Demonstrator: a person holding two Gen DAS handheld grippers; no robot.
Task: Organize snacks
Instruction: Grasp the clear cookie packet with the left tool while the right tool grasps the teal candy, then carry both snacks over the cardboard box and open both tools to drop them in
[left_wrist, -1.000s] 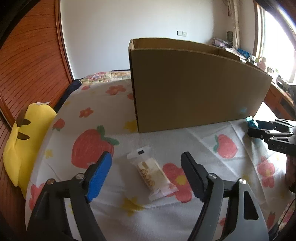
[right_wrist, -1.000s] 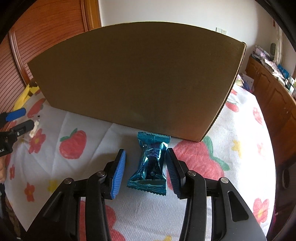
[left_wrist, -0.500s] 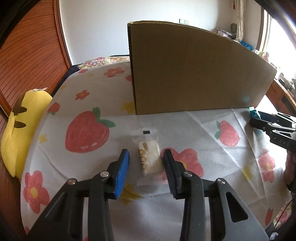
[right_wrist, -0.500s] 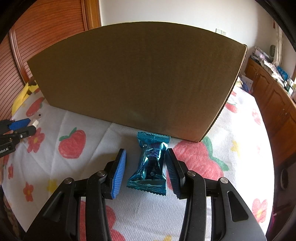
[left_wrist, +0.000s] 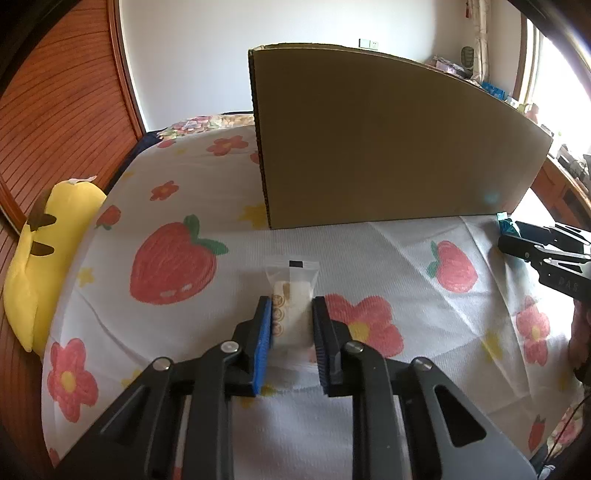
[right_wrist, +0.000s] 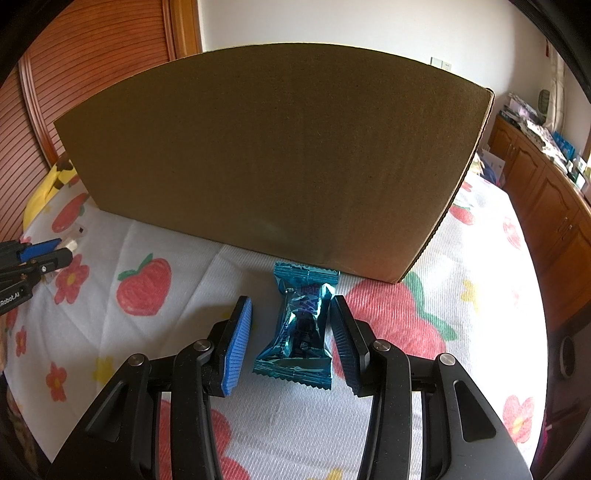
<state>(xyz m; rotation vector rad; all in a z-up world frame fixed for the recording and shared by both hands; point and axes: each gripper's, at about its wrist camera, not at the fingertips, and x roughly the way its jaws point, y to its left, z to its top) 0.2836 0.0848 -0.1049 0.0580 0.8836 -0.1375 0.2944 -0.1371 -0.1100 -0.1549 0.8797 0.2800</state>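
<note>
While both snacks lie on the strawberry-print cloth (left_wrist: 388, 243) before the cardboard box (left_wrist: 388, 147), nothing boxed yet; my left gripper (left_wrist: 291, 314) pinches the clear-wrapped biscuit (left_wrist: 293, 291); right gripper (right_wrist: 290, 325) straddles the blue foil packet (right_wrist: 301, 328), left pad clear.

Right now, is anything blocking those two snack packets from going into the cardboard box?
Only the box's own tall wall: it rises right behind the blue packet and beyond the clear packet. Both must be lifted over it. Nothing else lies between.
</note>
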